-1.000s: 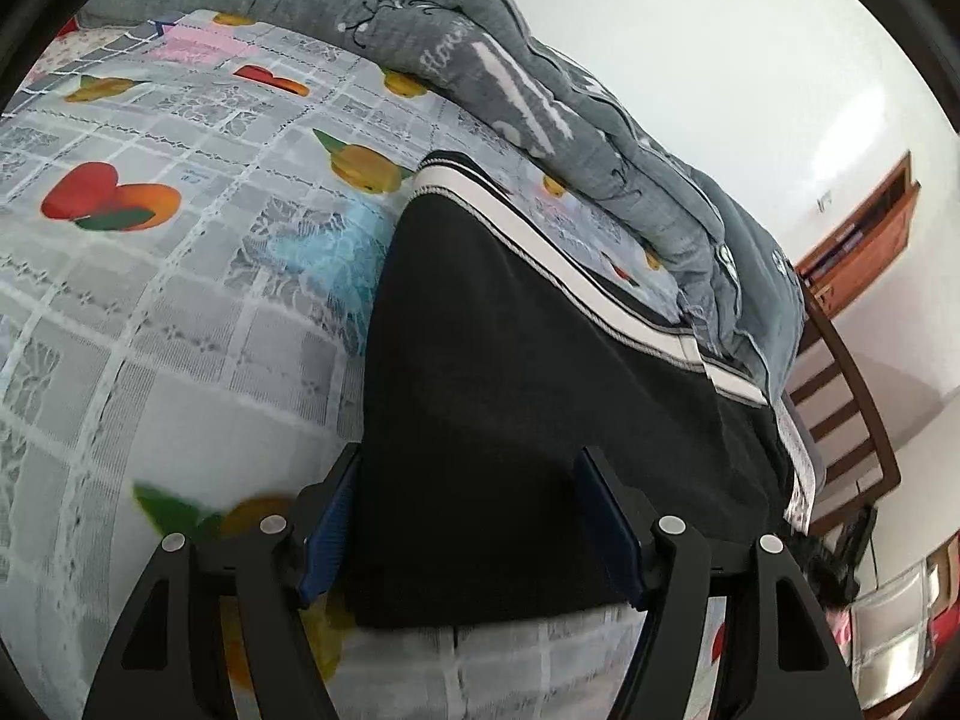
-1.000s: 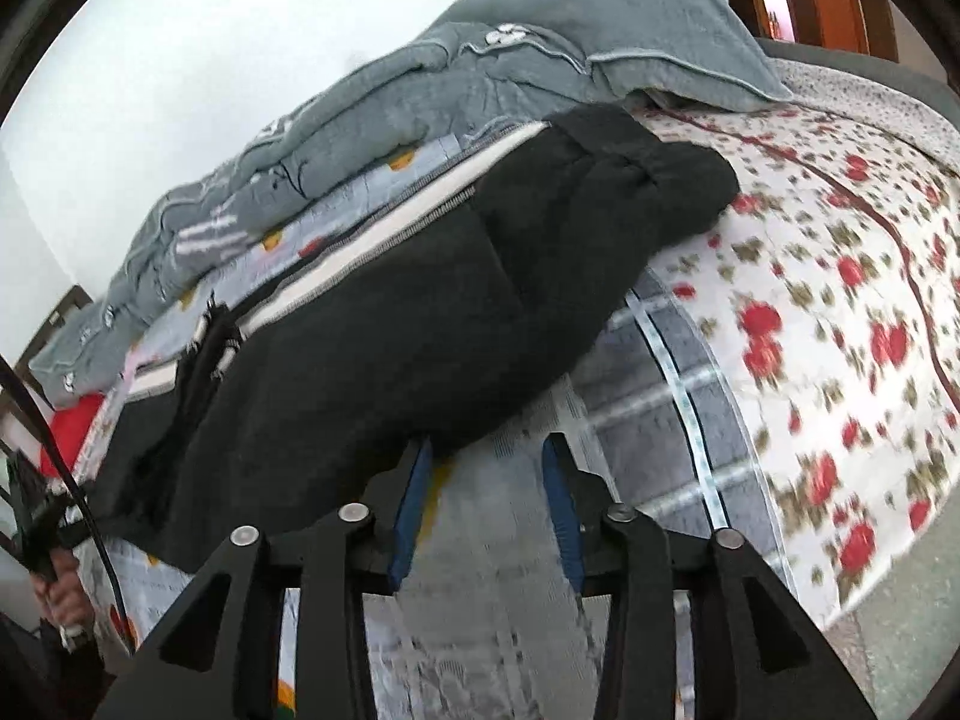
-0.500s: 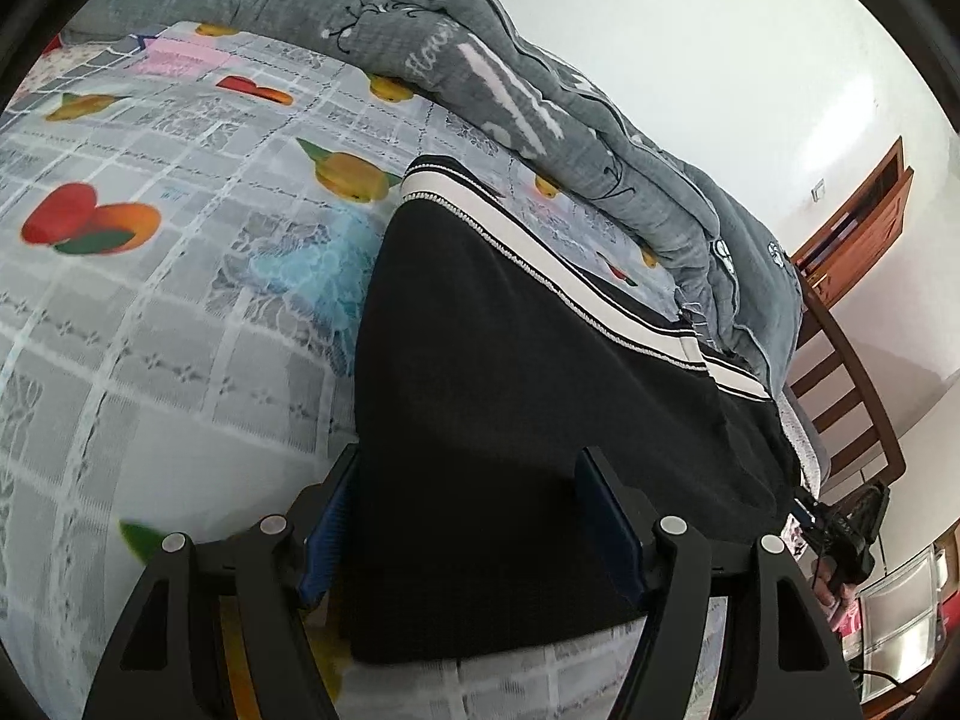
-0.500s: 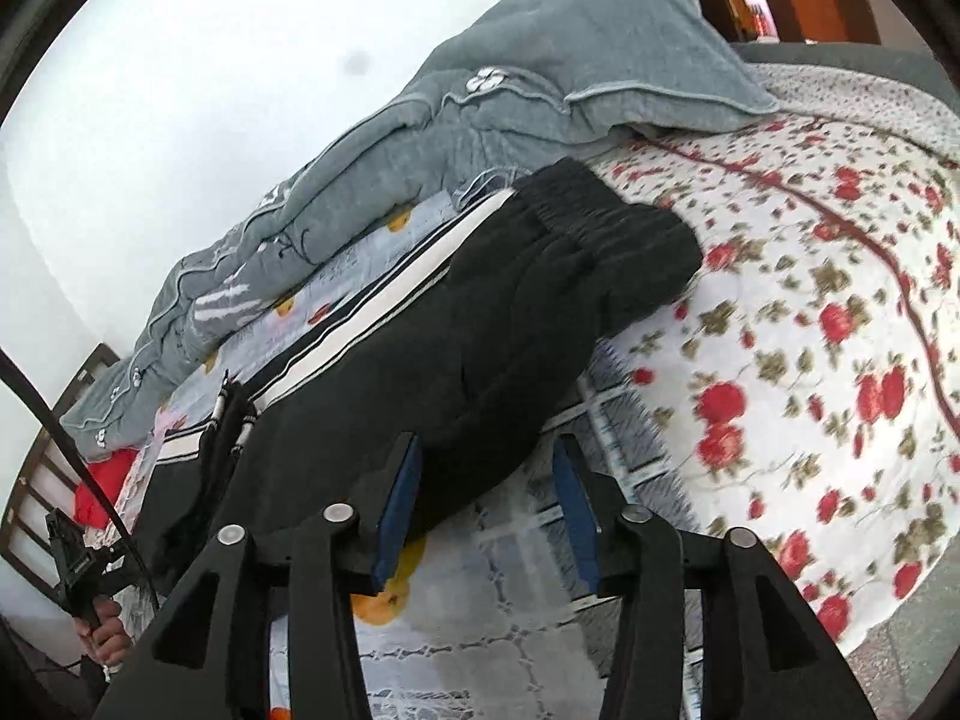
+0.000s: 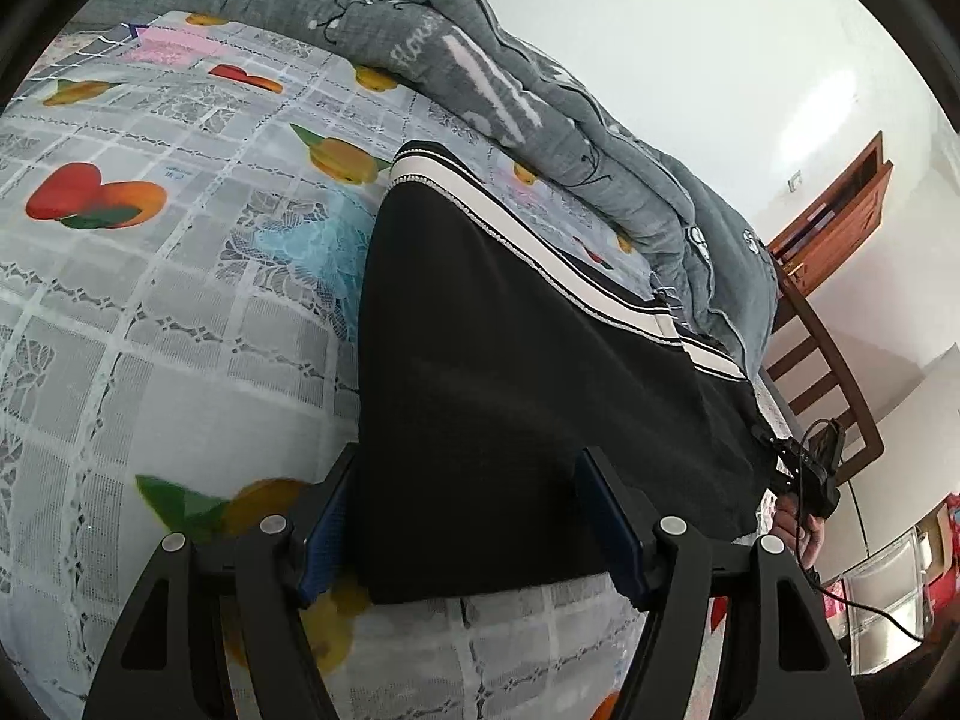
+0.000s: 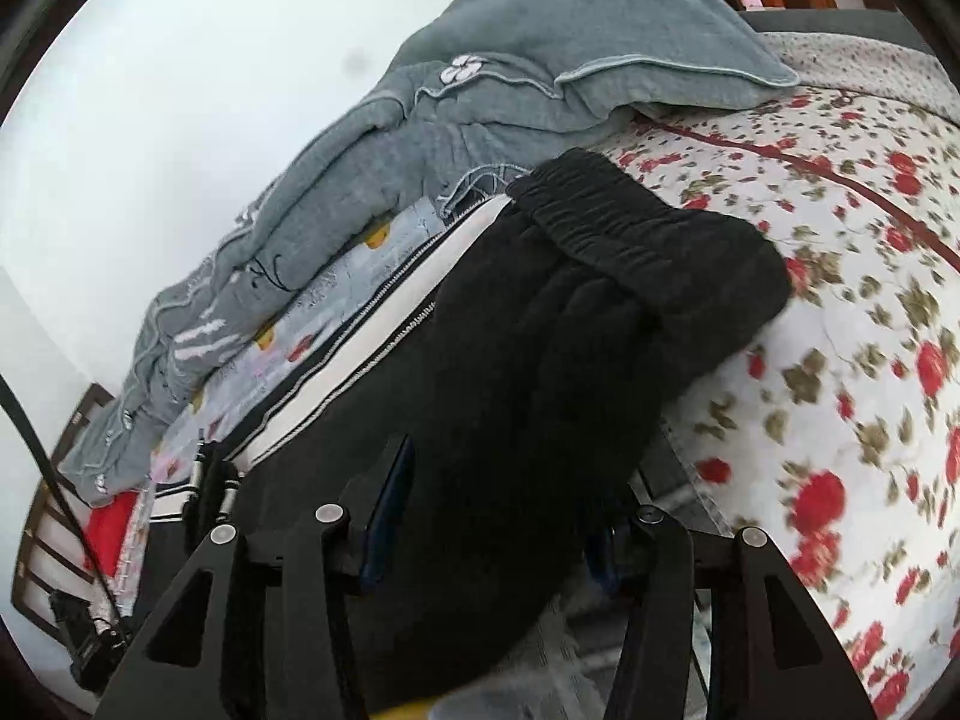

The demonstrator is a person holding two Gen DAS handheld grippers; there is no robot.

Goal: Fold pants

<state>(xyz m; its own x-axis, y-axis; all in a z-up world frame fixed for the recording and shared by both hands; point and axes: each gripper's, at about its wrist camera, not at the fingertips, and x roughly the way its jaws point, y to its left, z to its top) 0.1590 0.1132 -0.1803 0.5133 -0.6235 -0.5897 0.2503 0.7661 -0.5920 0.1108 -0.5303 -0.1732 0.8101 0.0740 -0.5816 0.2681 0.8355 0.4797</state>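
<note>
Across mid-frame on the bed, our pants lie between both claws: left claw spread, right claw opening. Upper-centre quilt reads "flow…".

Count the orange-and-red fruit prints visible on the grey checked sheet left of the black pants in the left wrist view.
3: one at the far left, one farther back, one nearest the pants. More may be hidden.

One pair black fleece pants with white side stripe on bed. One rumpled grey quilted blanket along bed's far edge. Two bedcovers: grey fruit-print checked sheet, white red-rose floral sheet. Two black two-finger grippers: left, right.
</note>
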